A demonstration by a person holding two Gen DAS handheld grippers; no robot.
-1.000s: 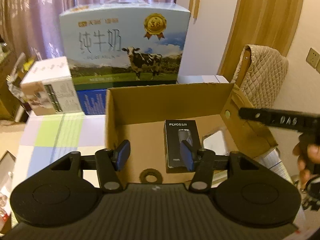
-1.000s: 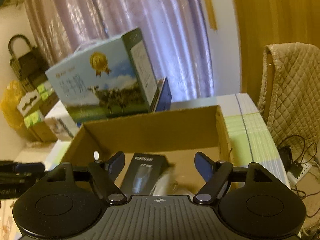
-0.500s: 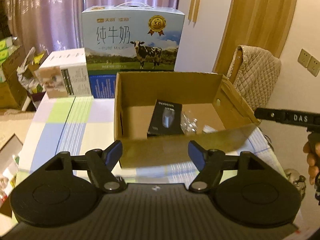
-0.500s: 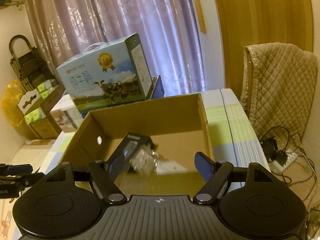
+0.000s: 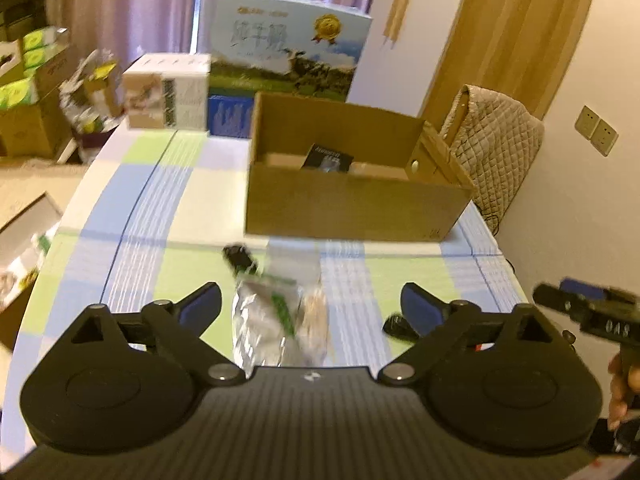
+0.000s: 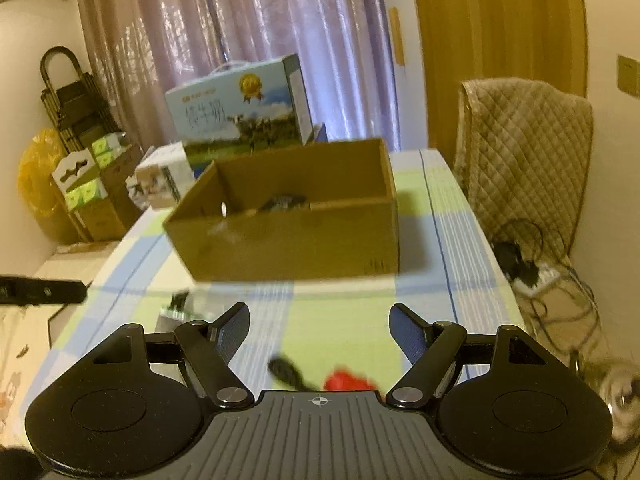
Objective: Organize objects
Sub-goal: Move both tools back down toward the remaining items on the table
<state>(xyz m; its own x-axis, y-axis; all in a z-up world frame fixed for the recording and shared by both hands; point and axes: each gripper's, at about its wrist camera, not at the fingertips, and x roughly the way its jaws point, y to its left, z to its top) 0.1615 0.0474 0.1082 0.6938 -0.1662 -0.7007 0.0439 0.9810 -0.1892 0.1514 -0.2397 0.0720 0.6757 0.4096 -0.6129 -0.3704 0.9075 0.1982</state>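
From the left wrist camera, the left gripper (image 5: 311,304) hangs above the checked tablecloth (image 5: 136,216) with its jaws spread wide and nothing between them. Just ahead of its fingers, on the cloth, lies a blurred silver and green packet (image 5: 266,320), with a clear bag (image 5: 310,292) touching its right side and a small black object (image 5: 239,258) at its far end. Another dark object (image 5: 396,325) lies partly behind the right finger. Farther back sits the open cardboard box (image 5: 352,204), and inside it a black product box (image 5: 329,157) leans against the rear wall. Behind the cardboard box stand a blue milk carton (image 5: 288,44) and a white carton (image 5: 168,94). At the right edge, a hand (image 5: 622,384) holds the other tool. From the right wrist camera, the right gripper (image 6: 319,330) is likewise parted and empty over the cloth. Close under it lie a dark object (image 6: 285,372) and something red (image 6: 347,381), both blurred and partly hidden by the gripper body. The cardboard box (image 6: 288,240) stands beyond, well apart from the fingers, with the milk carton (image 6: 240,104) behind it and a quilted chair cover (image 6: 524,152) on the right.
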